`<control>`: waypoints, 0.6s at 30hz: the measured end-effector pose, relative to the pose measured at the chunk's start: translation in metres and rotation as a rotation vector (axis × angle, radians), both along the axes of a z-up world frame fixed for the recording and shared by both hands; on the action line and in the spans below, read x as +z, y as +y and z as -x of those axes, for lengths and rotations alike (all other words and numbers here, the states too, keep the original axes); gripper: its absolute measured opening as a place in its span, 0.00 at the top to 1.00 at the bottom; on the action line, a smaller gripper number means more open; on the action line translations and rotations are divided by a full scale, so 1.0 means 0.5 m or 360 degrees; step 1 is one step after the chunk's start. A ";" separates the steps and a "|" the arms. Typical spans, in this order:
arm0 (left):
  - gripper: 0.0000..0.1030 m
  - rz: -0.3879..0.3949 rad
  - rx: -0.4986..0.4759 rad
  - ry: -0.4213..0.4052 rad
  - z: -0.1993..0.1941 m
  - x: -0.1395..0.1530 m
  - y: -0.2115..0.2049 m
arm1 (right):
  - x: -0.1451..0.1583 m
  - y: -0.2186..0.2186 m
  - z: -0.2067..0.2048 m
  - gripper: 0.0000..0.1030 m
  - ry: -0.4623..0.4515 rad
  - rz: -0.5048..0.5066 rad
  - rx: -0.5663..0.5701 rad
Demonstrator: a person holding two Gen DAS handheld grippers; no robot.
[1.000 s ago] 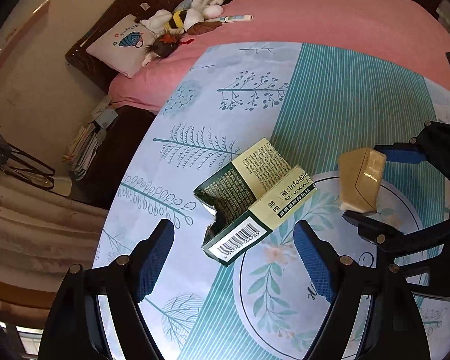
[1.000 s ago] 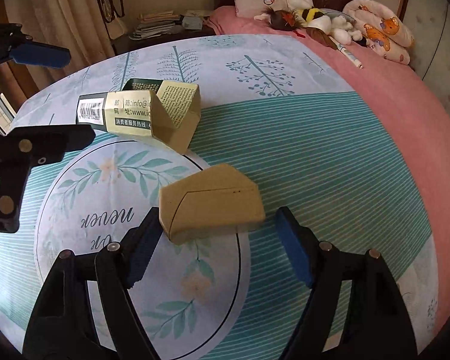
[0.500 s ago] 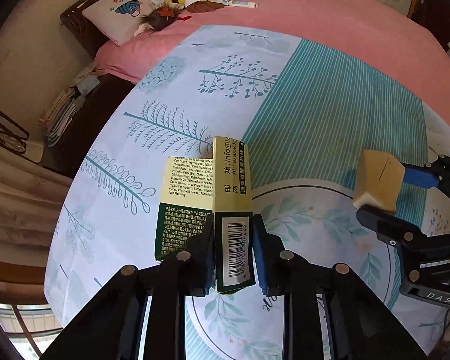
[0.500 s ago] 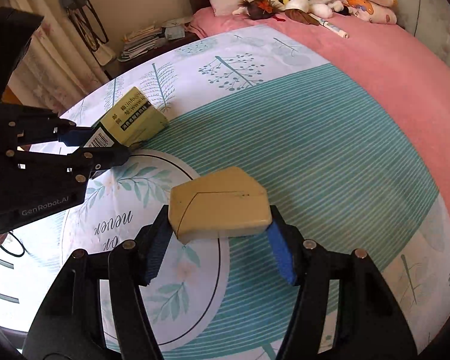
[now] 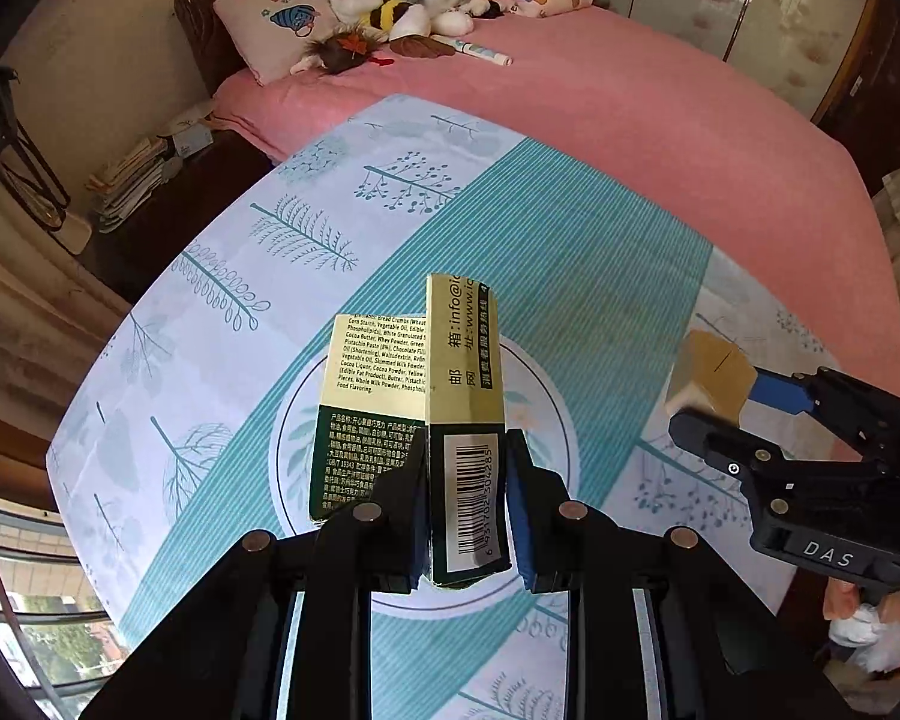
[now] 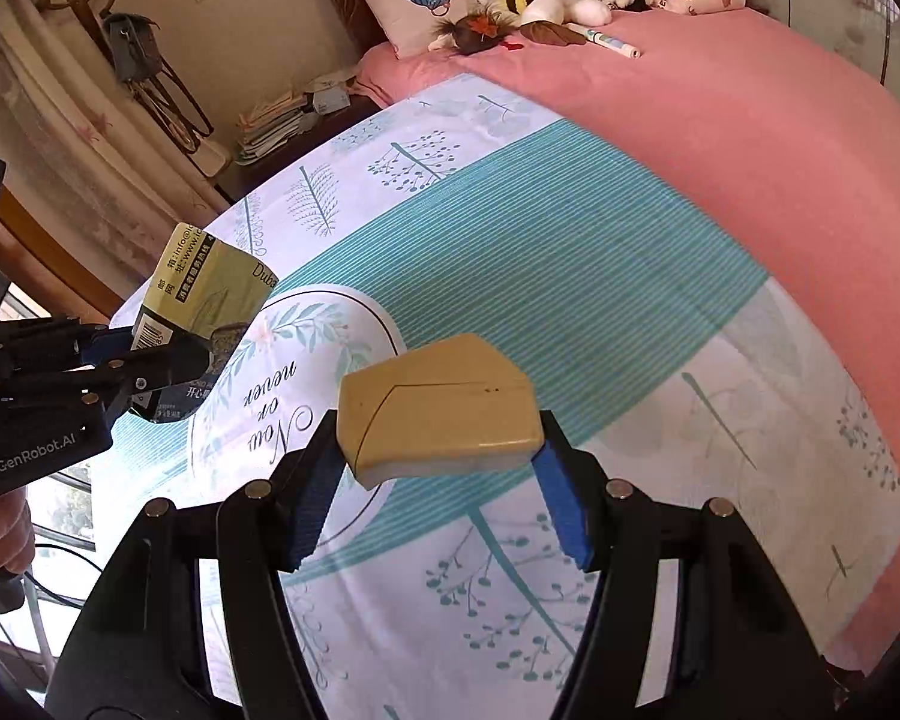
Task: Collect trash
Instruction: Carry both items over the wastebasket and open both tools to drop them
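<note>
Trash pickup, carry stage. Left gripper [image 5: 467,516] is clenched on a flattened green-and-cream cardboard food carton with a barcode [image 5: 463,420], held off the leaf-printed white-and-teal cloth [image 5: 546,222] spread over the pink bed [image 5: 660,120]. Right gripper [image 6: 438,480] grasps a tan folded cardboard box [image 6: 438,405] between its blue pads [image 6: 561,516], likewise lifted off the cloth. Both pieces appear secured; the next move probably calls for carrying them to a bin, none of which is in view, without loosening either grip.
</note>
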State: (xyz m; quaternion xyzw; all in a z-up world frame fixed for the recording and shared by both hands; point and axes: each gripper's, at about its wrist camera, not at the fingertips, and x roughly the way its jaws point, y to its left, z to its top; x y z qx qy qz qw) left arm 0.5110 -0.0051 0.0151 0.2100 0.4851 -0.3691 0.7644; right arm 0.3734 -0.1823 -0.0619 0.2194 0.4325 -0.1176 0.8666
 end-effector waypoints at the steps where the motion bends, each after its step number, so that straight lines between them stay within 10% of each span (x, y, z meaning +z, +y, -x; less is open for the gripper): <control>1: 0.78 0.0005 0.0009 -0.0006 0.021 0.009 0.006 | 0.010 0.003 0.021 0.43 -0.0001 0.0000 0.0006; 18: 0.79 0.0063 0.0095 -0.0026 0.453 0.105 0.023 | 0.130 0.018 0.392 0.43 -0.0091 -0.0014 0.0139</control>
